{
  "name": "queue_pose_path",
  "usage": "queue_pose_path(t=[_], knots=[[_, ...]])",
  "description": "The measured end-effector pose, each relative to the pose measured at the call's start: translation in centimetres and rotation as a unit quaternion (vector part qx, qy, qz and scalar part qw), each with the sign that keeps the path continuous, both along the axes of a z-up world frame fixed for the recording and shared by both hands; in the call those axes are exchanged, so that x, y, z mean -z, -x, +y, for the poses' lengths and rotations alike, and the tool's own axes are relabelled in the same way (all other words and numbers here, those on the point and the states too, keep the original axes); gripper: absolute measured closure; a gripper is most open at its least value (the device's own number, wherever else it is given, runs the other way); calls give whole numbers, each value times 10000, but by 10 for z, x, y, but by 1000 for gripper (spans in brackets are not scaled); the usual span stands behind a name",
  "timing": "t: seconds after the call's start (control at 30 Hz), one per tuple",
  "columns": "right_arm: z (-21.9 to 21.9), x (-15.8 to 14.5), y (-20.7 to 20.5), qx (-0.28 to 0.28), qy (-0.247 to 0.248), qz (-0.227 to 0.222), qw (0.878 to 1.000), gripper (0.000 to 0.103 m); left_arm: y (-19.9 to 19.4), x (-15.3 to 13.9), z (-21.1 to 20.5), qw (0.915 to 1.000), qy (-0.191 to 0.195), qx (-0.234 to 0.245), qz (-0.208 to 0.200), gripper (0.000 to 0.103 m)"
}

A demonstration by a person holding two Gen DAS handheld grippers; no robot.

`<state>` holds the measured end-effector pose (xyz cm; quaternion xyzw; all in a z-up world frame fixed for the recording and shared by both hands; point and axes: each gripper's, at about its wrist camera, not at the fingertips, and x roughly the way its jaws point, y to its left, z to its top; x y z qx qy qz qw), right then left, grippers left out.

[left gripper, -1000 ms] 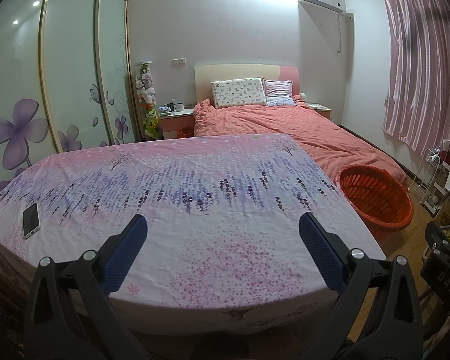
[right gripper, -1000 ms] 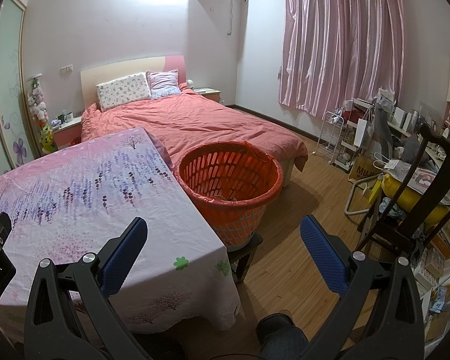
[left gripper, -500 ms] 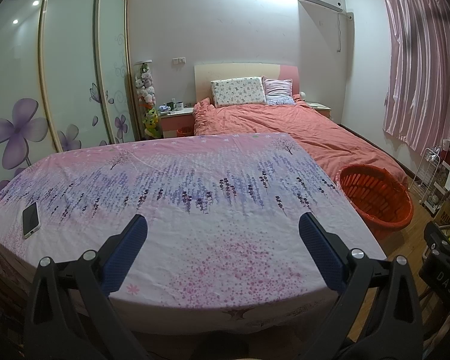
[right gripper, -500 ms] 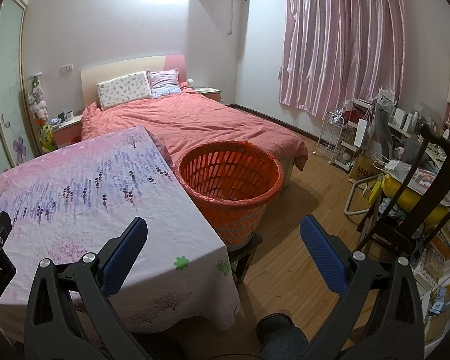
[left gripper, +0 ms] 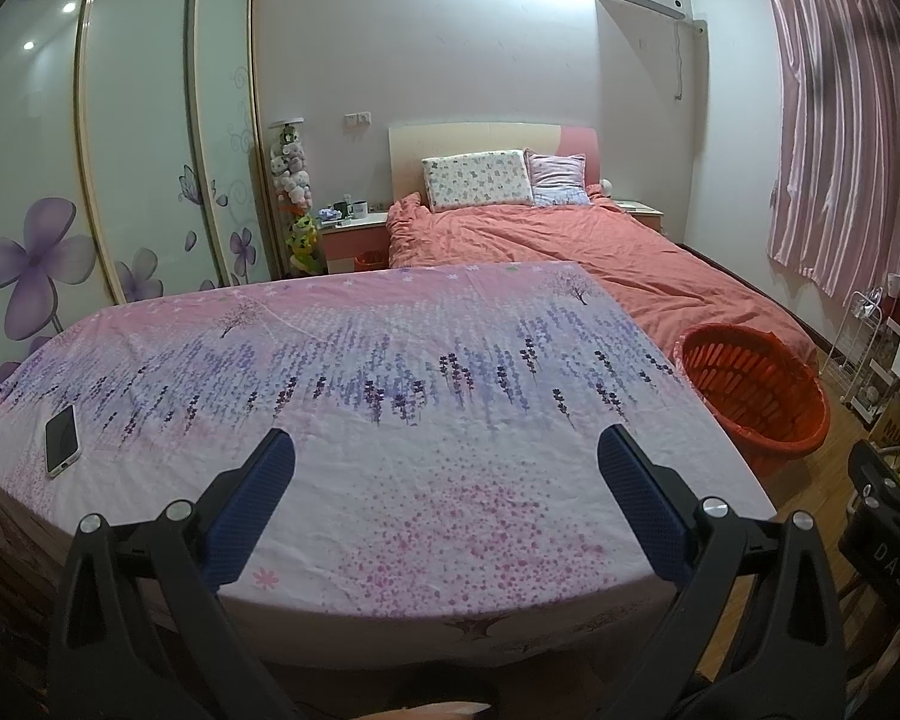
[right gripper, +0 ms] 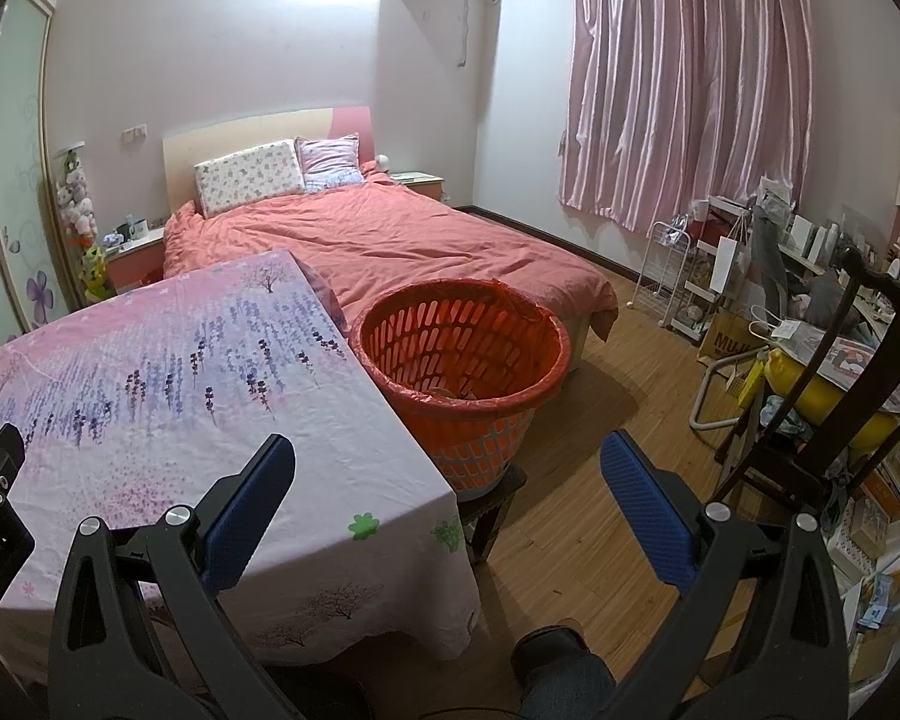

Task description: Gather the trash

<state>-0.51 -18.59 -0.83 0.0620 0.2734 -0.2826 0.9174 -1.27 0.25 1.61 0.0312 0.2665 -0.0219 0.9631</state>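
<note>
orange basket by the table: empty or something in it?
Not empty. In the right wrist view the basket, lined with a red bag, has a few pieces lying at the bottom. What they are: cannot tell.

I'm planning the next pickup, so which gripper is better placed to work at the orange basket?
Probably the right gripper: the orange basket sits just ahead of its open jaws. The left gripper faces the table, basket off to the side.

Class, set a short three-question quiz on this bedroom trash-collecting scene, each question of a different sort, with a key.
1. True or false: the left tool holds trash.
2. What lies on the floral table cover near its left edge?
A cup
B phone
C book
3. Fill in: the orange basket stands on a dark ____ beside the table.

Key:
1. False; both tools, including the right tool, are open and hold nothing.
2. B, the phone.
3. Stool.
</note>
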Motion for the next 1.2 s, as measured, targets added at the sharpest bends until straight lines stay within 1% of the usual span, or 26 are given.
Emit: queue_pose_path(t=[0.7,1.2], knots=[[1,10,-2,-40,-32,59,10000,2,-2,3,2,10000,-14,-3,29,4],[-2,10,-1,-74,-49,100,9999,2,-5,6,6,10000,-13,9,61,4]])
